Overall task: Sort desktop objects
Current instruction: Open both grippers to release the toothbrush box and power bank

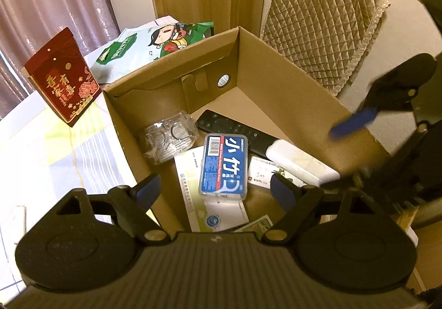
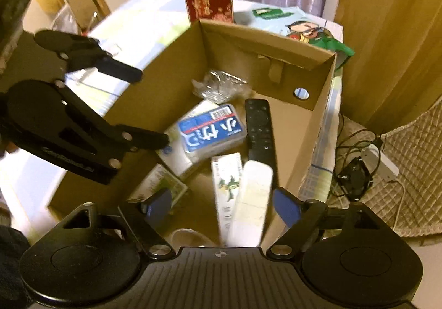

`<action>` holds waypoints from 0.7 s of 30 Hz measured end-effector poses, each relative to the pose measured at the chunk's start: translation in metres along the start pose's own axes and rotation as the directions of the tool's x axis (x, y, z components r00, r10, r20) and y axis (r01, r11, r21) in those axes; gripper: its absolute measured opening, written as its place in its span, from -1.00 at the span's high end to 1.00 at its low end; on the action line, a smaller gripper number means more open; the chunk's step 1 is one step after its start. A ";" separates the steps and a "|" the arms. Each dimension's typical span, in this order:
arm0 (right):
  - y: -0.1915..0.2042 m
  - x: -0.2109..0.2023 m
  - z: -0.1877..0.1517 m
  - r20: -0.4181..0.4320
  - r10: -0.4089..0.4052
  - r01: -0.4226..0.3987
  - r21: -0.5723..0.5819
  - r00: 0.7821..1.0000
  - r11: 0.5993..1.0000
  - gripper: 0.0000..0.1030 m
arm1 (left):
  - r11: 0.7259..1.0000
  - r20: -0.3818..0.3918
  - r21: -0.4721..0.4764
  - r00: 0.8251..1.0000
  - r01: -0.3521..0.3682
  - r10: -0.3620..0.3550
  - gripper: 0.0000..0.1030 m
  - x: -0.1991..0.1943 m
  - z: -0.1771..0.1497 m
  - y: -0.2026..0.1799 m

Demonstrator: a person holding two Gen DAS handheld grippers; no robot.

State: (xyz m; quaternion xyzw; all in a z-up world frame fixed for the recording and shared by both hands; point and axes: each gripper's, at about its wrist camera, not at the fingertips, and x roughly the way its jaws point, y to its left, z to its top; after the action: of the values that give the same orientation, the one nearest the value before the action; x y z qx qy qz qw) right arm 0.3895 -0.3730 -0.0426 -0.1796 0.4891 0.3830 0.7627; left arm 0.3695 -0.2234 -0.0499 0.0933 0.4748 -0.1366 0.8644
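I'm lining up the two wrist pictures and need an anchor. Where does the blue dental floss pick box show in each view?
Left wrist view: the blue dental floss pick box lies centre frame, inside the cardboard box, label running lengthwise away from the camera.
Right wrist view: the same box sits just left of centre, tilted, left of the black remote.
Shared landmark: the round hole in the carton's far wall.

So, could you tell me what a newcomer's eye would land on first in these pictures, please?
Probably the open cardboard box in the middle, with a blue-and-white plastic case lying on papers inside, beside a black remote and a white remote. Next, the red gift box standing on the table just outside the box. Both the left gripper and right gripper hang open above it, empty.
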 end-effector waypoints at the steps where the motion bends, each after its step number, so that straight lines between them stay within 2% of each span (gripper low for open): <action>1: 0.001 -0.004 -0.001 0.013 -0.002 0.001 0.015 1.000 1.000 -0.62 | 1.000 0.003 -0.001 1.000 -0.002 0.002 -0.67 -0.003 -0.001 -0.001; 9: 0.010 -0.031 -0.018 0.068 -0.043 0.036 0.095 0.997 0.995 -0.64 | 0.999 0.037 -0.008 0.999 -0.031 0.031 -0.84 -0.030 -0.011 -0.014; 10: 0.011 -0.034 -0.020 0.071 -0.055 0.048 0.099 0.996 0.994 -0.70 | 0.999 0.041 -0.012 0.998 -0.037 0.037 -0.86 -0.033 -0.012 -0.016; 11: 0.013 -0.036 -0.023 0.074 -0.064 0.057 0.100 0.995 0.993 -0.91 | 0.999 0.044 -0.016 0.998 -0.043 0.043 -0.88 -0.036 -0.013 -0.017; 12: 0.016 -0.039 -0.025 0.082 -0.071 0.063 0.098 0.994 0.993 -0.99 | 0.999 0.045 -0.020 0.998 -0.048 0.049 -0.89 -0.039 -0.014 -0.019; 21: 0.029 -0.056 -0.041 0.141 -0.092 0.072 0.143 0.986 0.987 -0.99 | 0.994 0.057 -0.058 0.994 -0.091 0.095 -0.99 -0.064 -0.030 -0.032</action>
State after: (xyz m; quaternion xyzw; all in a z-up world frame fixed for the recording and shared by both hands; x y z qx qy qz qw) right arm 0.3296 -0.4037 -0.0090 -0.1180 0.4490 0.3288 0.8224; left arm 0.3023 -0.2350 -0.0125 0.0872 0.4475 -0.0858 0.8859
